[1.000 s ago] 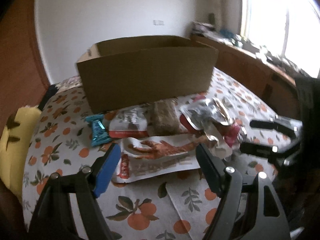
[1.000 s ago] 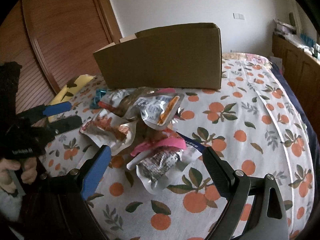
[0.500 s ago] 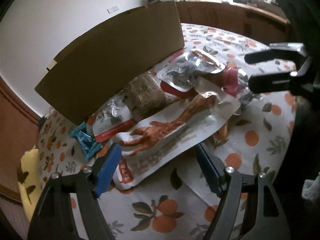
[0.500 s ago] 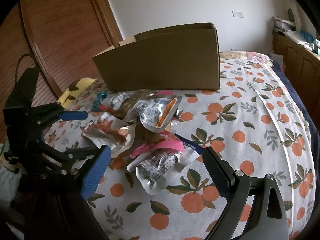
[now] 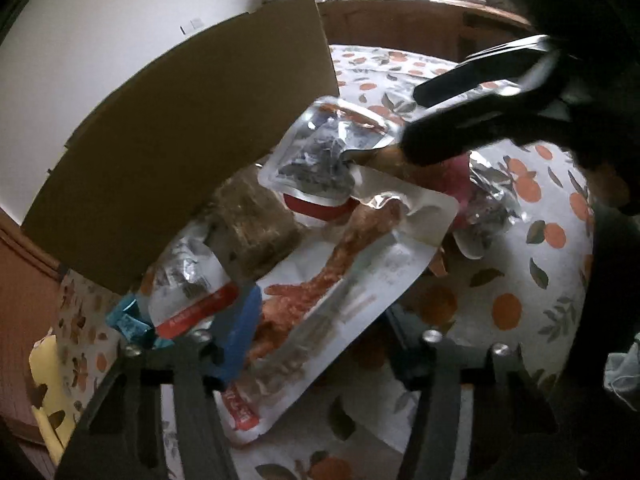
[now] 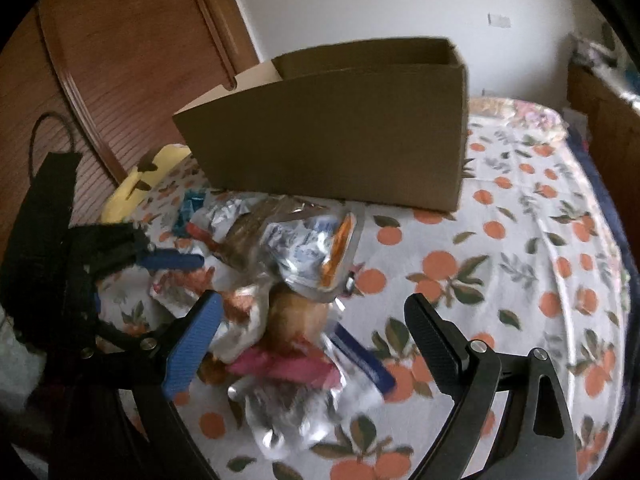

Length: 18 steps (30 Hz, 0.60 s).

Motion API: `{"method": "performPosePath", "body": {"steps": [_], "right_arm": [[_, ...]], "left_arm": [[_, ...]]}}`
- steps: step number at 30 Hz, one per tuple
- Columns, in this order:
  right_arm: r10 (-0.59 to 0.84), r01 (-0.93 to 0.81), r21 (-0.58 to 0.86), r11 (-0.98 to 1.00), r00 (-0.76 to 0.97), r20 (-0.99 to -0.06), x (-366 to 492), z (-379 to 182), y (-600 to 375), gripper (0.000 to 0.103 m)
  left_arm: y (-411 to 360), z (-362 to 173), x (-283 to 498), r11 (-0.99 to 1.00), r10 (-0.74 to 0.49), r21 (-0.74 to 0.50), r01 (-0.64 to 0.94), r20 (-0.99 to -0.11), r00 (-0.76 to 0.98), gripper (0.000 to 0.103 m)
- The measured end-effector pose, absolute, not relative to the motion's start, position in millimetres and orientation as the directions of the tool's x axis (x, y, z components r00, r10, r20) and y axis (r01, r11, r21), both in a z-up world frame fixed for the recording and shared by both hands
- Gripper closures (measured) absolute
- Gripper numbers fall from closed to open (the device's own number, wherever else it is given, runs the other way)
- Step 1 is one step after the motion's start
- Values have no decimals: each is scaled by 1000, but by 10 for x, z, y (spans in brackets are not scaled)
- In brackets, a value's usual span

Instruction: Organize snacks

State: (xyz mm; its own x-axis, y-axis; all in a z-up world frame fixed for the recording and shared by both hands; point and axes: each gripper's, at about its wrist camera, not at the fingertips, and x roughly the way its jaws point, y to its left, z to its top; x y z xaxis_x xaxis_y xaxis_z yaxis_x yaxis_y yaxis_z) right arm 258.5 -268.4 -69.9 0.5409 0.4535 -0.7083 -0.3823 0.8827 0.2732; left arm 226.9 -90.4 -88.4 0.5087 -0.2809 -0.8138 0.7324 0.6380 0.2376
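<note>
Left wrist view
- Left gripper (image 5: 320, 320): jaws closing, astride the near end of the long chicken-foot packet (image 5: 340, 280); whether the pads press it yet I cannot tell.
- Chicken-foot packet: flat on the orange-print cloth (image 5: 540, 280), at the near side of the snack heap.
- Cardboard box (image 5: 180, 160): stands behind the heap, its brown wall just beside the packets.
- Other snacks: brown block (image 5: 256, 232) and silver pouch (image 5: 320, 160) against the box; small blue packet (image 5: 128, 320) at the left end.
- Right gripper (image 5: 460, 100): comes in from the right above the silver pouch.

Right wrist view
- Right gripper (image 6: 312, 332): jaws wide apart, holding nothing, over the heap's near end.
- Between its fingers: pink packet (image 6: 280, 368), crumpled silver wrapper (image 6: 300, 416), blurred.
- Cardboard box (image 6: 340, 152): towards the cloth's far edge, open-topped.
- Left gripper (image 6: 160, 280): at the heap's left side.
</note>
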Motion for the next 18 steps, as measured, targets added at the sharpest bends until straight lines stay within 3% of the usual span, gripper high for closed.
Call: {"method": "performPosePath", "body": {"steps": [1, 6, 8, 10, 11, 18], "right_arm": [[468, -381, 295, 876, 525, -711, 2667, -721, -2673, 11], [512, -383, 358, 851, 458, -727, 2962, -799, -2562, 15], [514, -369, 373, 851, 439, -737, 3055, -829, -2535, 22], [522, -368, 385, 847, 428, -738, 3086, -833, -2519, 43], [519, -366, 382, 848, 432, -738, 3086, -827, -2518, 50], [550, -358, 423, 833, 445, -707, 3058, -745, -2633, 75]], "left_arm": [[-905, -882, 2251, 632, -285, 245, 735, -809, 515, 59], [-835, -810, 2255, 657, -321, 188, 730, -806, 497, 67], [-768, -756, 2273, 671, -347, 147, 726, -804, 483, 69], [-724, -727, 2278, 676, -360, 130, 725, -800, 479, 72], [-700, -706, 2275, 678, -370, 119, 725, -797, 477, 74], [-689, -600, 2194, 667, -427, 72, 742, -779, 459, 83]]}}
